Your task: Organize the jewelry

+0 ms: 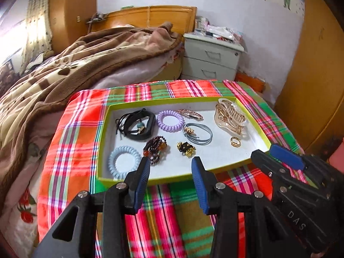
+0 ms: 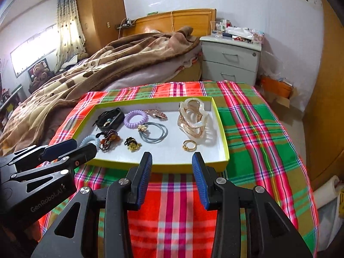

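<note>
**Ann:** Left wrist view first. What is seen?

**Ben:** The left tool [image 1: 171, 161] is seen with its two blue fingers wide apart. Nothing is held between them. It is hung above the near edge of a flat box [image 1: 172, 101] with a yellow-green rim.

**Ann:** Where is the box kept?

**Ben:** It is laid on a table under a checked cloth [image 1: 75, 133], just beside a bed with a brown blanket [image 1: 75, 64].

**Ann:** What is laid in the box?

**Ben:** A black band [image 1: 137, 124] is seen at the far left, and a purple coil hair tie [image 1: 169, 120] next to it. A pale blue coil hair tie [image 1: 124, 161] is put at the near left. A dark bead bracelet [image 1: 155, 148] is found just beside it. A gold hair clip [image 1: 229, 116] is set at the far right, with a gold ring [image 1: 235, 140] in front of it. Grey hair bands [image 1: 198, 133] are laid in the middle.

**Ann:** And in the right wrist view?

**Ben:** The right tool [image 2: 172, 161] is also spread open and nothing is gripped. It is held over the near edge of the box, close to the ring.
</note>
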The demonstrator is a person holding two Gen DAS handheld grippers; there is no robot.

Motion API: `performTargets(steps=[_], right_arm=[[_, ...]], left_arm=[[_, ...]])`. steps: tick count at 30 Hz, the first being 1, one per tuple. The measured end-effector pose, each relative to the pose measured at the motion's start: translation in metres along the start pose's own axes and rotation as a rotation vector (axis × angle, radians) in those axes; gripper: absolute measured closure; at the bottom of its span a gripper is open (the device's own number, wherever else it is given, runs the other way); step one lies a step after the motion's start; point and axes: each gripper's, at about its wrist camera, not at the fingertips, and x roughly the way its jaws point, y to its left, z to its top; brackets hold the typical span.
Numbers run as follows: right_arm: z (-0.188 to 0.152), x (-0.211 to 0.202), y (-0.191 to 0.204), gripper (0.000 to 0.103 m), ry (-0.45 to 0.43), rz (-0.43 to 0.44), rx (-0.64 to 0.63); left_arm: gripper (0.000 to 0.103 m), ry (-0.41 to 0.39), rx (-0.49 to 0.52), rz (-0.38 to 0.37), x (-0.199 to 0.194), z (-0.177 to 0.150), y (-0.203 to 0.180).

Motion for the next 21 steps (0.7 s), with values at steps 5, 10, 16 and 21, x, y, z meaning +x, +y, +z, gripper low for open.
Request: performTargets(steps=[5, 10, 16, 21], right_arm=[[-0.004, -0.007, 0.003, 0.063, -0.010, 0.002, 0.005], [-0.007, -0.011, 0.008, 0.063, -0.015, 0.003, 0.001], [-0.011, -0.015, 0.013, 0.063, -0.015, 0.004, -0.007], [-0.013, -0.018, 0.014, 0.063, -0.015, 0.005, -0.006]], left_arm=[[0.061, -0.011, -0.025, 0.019, -0.008, -0.011, 0.003], [0.061, -0.016, -0.030, 0.035, -0.014, -0.018, 0.005], [0.061, -0.023, -0.037, 0.035, -0.019, -0.022, 0.007], [0.061, -0.008, -0.052, 0.038, -0.018, -0.025, 0.010]])
